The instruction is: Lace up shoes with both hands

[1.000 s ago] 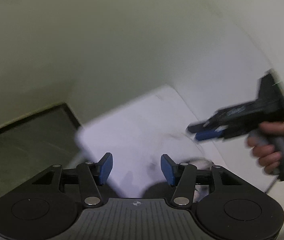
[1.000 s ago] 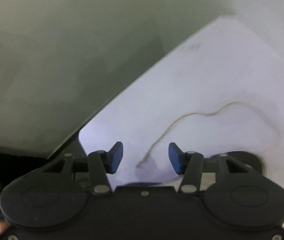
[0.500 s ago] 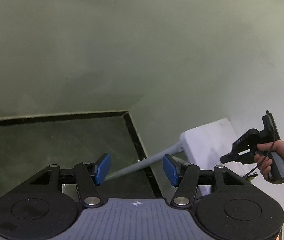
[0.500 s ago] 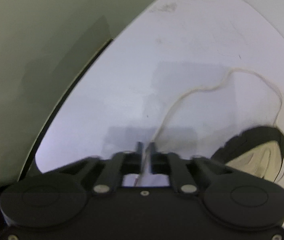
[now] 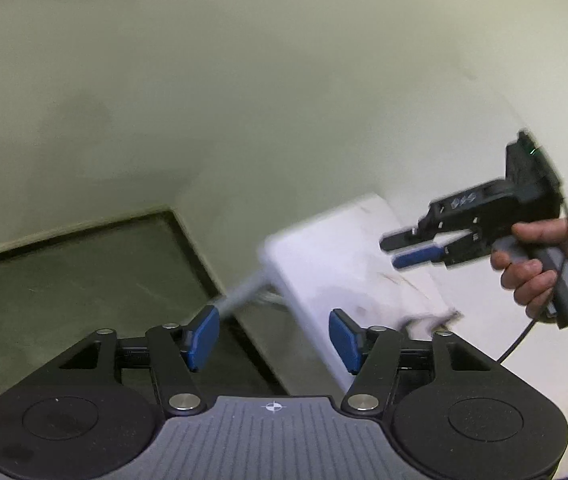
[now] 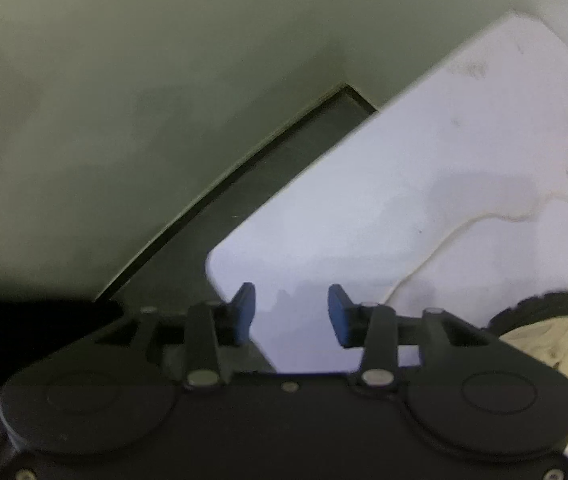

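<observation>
Two grippers are hanging over a white table, both empty; I'm working largest to smallest. Wall is filling most of both views, pale and blank; dark floor is showing below it on the left of the table edge; a grey table leg is running down from the table's near corner in the left wrist view. Table top is lying bare apart from the task items; I'm seeing a few smudges on it.

Shoe is sitting at the right edge of the right wrist view, dark sole rim around a cream inner, partly hidden behind the gripper body; in the left wrist view it's too blurred to make out. Lace is trailing loose over the table from the shoe, curving up and back down toward the right gripper, touching neither finger.

Left gripper is holding its blue pads wide apart, nothing between them. Right gripper is likewise spread, nothing gripped; from the left wrist view I'm seeing it above the table, a hand wrapping its grey handle.
</observation>
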A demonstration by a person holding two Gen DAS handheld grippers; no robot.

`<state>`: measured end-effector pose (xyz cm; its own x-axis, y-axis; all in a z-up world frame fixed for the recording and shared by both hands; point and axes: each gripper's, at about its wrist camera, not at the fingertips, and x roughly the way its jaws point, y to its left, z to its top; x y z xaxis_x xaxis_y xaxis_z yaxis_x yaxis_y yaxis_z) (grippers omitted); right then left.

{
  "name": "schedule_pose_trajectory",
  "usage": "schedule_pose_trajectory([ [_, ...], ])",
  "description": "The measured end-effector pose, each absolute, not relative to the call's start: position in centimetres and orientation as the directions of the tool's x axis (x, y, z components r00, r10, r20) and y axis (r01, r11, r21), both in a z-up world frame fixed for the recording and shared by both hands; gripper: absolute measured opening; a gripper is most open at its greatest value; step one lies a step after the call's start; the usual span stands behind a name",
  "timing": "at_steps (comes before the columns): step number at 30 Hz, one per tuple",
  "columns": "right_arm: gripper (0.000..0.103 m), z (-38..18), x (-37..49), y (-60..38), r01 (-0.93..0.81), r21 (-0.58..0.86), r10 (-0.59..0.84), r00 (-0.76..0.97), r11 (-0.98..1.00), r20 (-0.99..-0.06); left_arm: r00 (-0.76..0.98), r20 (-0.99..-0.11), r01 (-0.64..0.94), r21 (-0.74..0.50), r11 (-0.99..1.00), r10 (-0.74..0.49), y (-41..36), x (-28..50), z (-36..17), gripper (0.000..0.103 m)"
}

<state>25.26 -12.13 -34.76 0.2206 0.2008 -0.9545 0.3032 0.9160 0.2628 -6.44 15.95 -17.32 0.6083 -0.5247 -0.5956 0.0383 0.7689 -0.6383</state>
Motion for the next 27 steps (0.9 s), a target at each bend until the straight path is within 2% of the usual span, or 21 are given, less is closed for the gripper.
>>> schedule_pose_trajectory([
  [4,0.043,-32.0,21.1,-13.7,0.288,0.293,0.216,0.270,0.912,-0.938,0.490,-0.663,0.274,-0.499,0.822,-0.566,9.9,-5.7,-18.3,0.055],
  [8,0.043,-31.2,17.8,-15.7,0.346,0.271,0.169,0.297,0.898,-0.940,0.353,-0.664,0.464,-0.487,0.740,-0.659,4.3,-6.3,-19.6,0.055],
  [14,0.043,-30.5,13.5,-18.1,0.448,0.243,0.101,0.317,0.860,-0.943,0.301,-0.738,0.665,-0.291,0.688,-0.604,-2.9,-7.5,-22.9,0.055],
  [16,0.043,-29.8,12.4,-18.0,0.454,0.224,0.078,0.319,0.862,-0.945,0.275,-0.745,0.708,-0.270,0.652,-0.608,-3.7,-7.9,-23.9,0.052],
  [20,0.043,-28.4,10.3,-17.7,0.465,0.193,0.038,0.323,0.864,-0.946,0.270,-0.756,0.710,-0.263,0.654,-0.596,-3.4,-7.5,-24.6,0.048],
  [23,0.043,-27.6,9.4,-17.1,0.468,0.195,0.037,0.325,0.862,-0.945,0.292,-0.696,0.703,-0.309,0.641,-0.656,-1.4,-7.5,-23.4,0.047],
  [26,0.043,-27.1,8.4,-16.4,0.447,0.209,0.061,0.323,0.870,-0.944,0.359,-0.643,0.559,-0.433,0.707,-0.677,1.2,-6.3,-22.7,0.047],
  [27,0.043,-26.9,8.1,-15.9,0.443,0.212,0.066,0.322,0.871,-0.944,0.362,-0.646,0.549,-0.434,0.714,-0.671,0.7,-5.7,-22.9,0.047],
])
